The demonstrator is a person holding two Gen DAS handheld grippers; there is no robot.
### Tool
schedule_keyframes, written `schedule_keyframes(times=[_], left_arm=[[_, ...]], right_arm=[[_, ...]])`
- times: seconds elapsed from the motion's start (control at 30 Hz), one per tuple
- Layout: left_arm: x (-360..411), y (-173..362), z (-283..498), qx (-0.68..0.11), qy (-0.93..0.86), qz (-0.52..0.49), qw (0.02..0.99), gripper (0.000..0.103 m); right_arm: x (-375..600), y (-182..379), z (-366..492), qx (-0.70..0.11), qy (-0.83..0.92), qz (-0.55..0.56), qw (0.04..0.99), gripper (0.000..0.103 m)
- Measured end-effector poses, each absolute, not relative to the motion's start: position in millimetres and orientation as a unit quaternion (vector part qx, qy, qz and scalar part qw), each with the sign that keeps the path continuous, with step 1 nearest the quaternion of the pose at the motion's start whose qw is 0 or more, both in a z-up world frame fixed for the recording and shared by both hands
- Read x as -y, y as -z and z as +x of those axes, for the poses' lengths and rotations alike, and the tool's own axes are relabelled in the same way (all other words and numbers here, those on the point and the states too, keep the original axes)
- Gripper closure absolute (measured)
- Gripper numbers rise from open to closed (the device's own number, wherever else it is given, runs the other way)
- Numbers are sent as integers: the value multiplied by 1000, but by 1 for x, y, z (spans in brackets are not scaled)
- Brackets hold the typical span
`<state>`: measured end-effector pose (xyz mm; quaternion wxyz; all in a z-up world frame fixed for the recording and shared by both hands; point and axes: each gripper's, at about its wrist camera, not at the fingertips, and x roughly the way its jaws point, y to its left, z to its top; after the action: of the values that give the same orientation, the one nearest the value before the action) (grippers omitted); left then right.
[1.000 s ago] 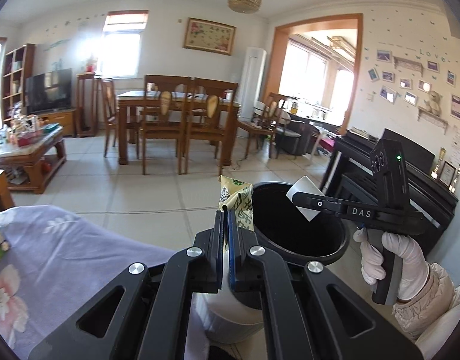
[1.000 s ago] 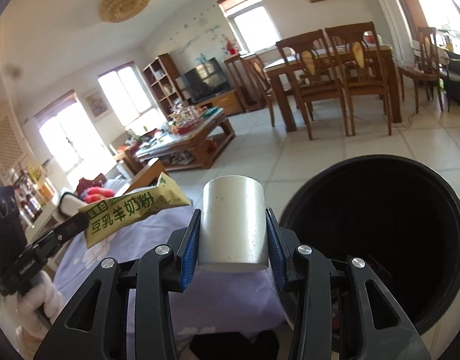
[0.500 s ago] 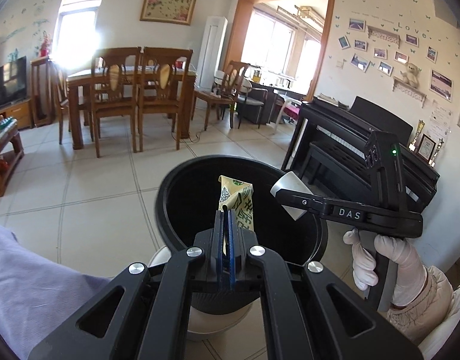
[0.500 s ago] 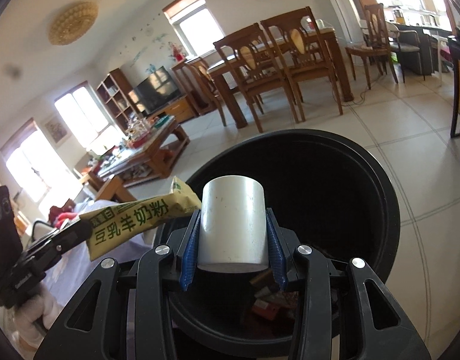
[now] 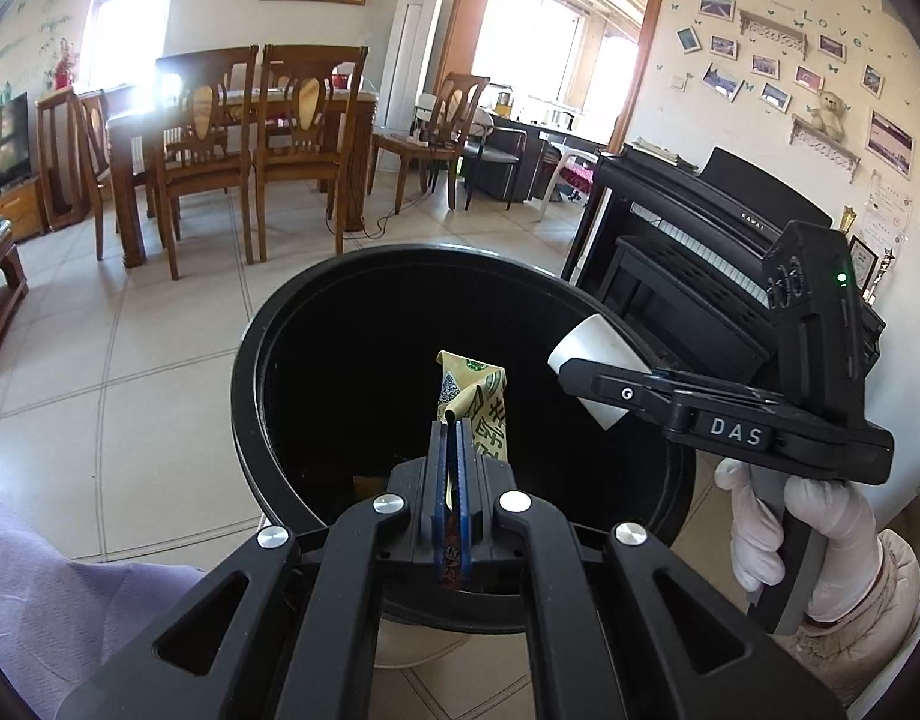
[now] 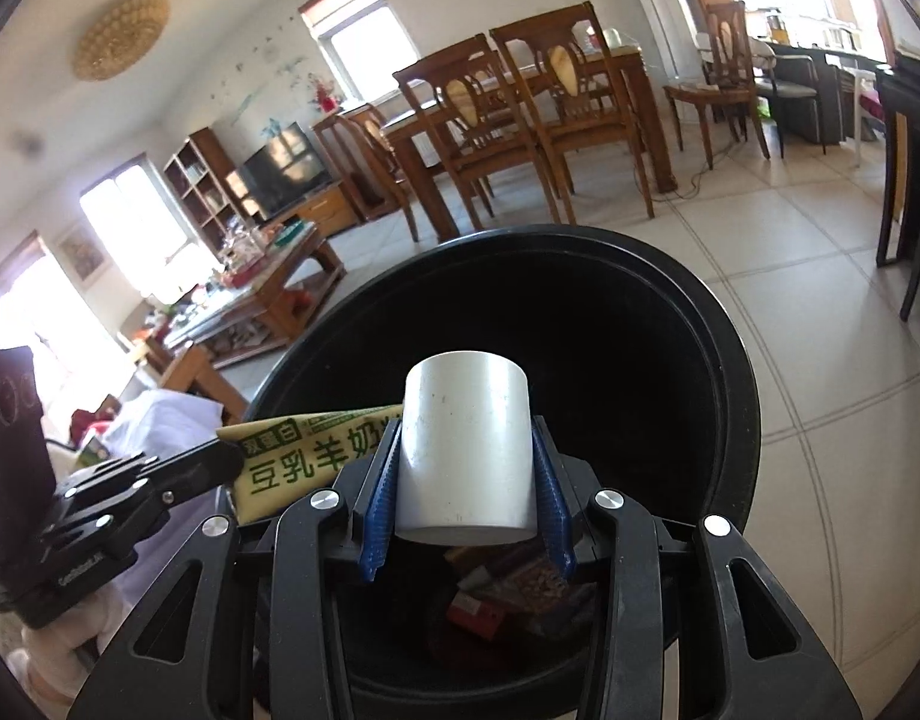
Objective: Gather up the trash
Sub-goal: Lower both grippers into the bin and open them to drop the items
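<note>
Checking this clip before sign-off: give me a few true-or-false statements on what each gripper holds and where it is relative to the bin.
1. The left gripper is shut on the yellow-green packet. True.
2. The right gripper is empty. False: its blue pads clamp the white cup.
3. Both items are held over the open black bin. True.
4. The bin holds no trash yet. False: wrappers lie at its bottom.
5. The cup is crushed flat. False: it keeps its round shape.
</note>
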<state>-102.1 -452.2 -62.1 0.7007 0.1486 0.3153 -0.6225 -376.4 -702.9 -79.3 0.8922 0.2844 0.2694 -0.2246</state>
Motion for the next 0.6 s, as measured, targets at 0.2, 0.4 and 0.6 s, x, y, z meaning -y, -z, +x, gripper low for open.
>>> schedule_keyframes(times=[0.2, 0.4, 0.6], left_arm=[[457, 68, -101, -323, 620, 154, 699, 99], [456, 71, -100, -330, 615, 157, 699, 95], [454, 72, -101, -330, 610, 161, 702, 95]], right_arm=[[700, 78, -371, -272, 228, 275, 893, 62], [699, 74, -366, -274, 230, 275, 892, 62], [691, 71, -364, -275, 233, 274, 892, 54]])
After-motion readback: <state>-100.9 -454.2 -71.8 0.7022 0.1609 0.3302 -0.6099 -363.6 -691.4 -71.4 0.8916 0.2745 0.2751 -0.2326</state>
